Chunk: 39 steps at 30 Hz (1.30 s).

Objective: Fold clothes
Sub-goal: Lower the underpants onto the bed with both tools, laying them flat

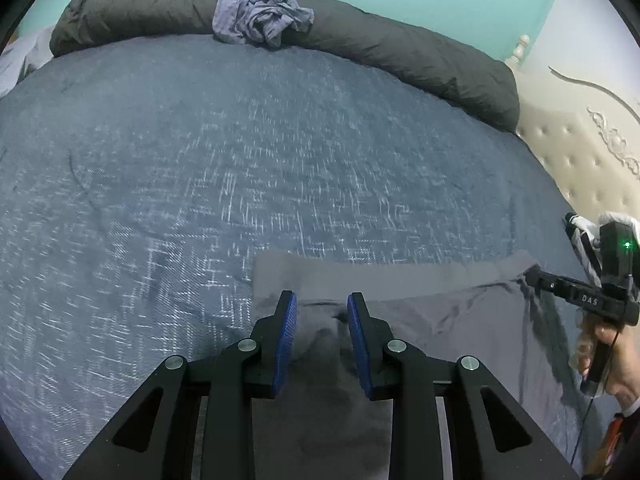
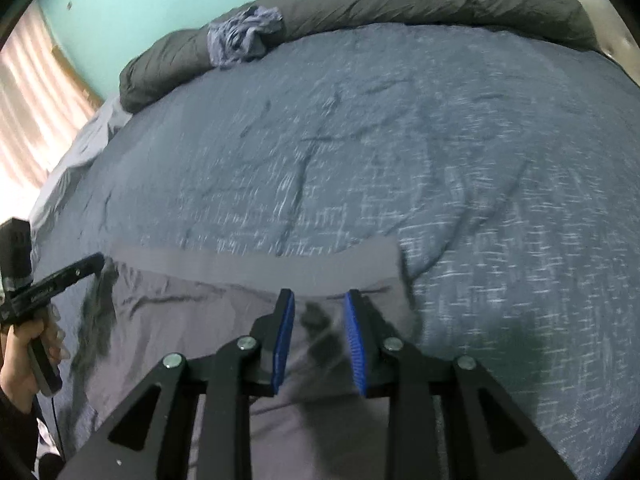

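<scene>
- Grey garment [image 1: 420,312]: lies spread on the bed [image 1: 200,160], directly under and ahead of both tongs. A flat, lighter band runs straight along its far edge; behind that band the cloth is creased, with darker folds near each set of tongs.
- Left tongs [image 1: 322,300]: spread, blue pads apart, standing over the garment near its left corner. The grey cloth shows in the gap between the pads; the pads do not pinch it.
- Right tongs [image 2: 319,298]: spread likewise, over the garment near its right corner, just behind the lighter band. Cloth shows between the pads, unpinched.
- Each tongs appears at the edge of the other's view, held by a hand [image 2: 24,344] on a black grip.
- Crumpled blue-grey cloth [image 1: 260,18]: well ahead of both tongs, at the far side of the bed, resting on a rolled dark grey duvet [image 1: 400,52].
- Bed cover: dark blue with pale flecks, lightly wrinkled to the right of the right tongs.
- Padded cream headboard [image 1: 580,152]: to the right of the left tongs, beyond the bed's edge.
</scene>
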Each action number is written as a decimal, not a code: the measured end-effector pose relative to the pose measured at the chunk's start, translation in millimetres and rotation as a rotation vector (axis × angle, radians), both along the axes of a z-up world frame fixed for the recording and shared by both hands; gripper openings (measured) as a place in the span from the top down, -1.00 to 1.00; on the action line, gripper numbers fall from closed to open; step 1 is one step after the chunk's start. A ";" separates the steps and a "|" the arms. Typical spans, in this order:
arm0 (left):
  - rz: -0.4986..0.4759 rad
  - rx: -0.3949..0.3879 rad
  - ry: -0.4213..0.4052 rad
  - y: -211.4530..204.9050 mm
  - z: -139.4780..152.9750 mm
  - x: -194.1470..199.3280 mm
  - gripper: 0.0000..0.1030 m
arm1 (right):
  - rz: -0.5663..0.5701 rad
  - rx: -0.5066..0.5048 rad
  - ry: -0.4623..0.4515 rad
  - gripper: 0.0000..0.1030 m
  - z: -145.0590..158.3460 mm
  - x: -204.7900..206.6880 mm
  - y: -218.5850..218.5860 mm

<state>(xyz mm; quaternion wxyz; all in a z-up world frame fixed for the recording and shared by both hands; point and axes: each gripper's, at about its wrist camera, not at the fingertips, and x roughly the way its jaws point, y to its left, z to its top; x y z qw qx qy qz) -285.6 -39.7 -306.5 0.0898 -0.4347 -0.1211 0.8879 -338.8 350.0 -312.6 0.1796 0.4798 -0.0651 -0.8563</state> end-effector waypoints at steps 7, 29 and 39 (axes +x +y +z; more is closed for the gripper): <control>-0.029 -0.008 0.007 7.8 -13.9 -0.4 0.81 | 0.064 0.071 0.014 0.44 -11.0 1.9 -16.5; -0.012 0.094 0.045 -4.9 -12.0 29.3 0.96 | 0.055 0.022 0.035 0.97 -7.4 28.6 0.2; -0.023 0.098 0.046 -7.4 -6.2 39.4 0.96 | 0.047 0.030 0.040 0.98 -10.3 38.9 1.6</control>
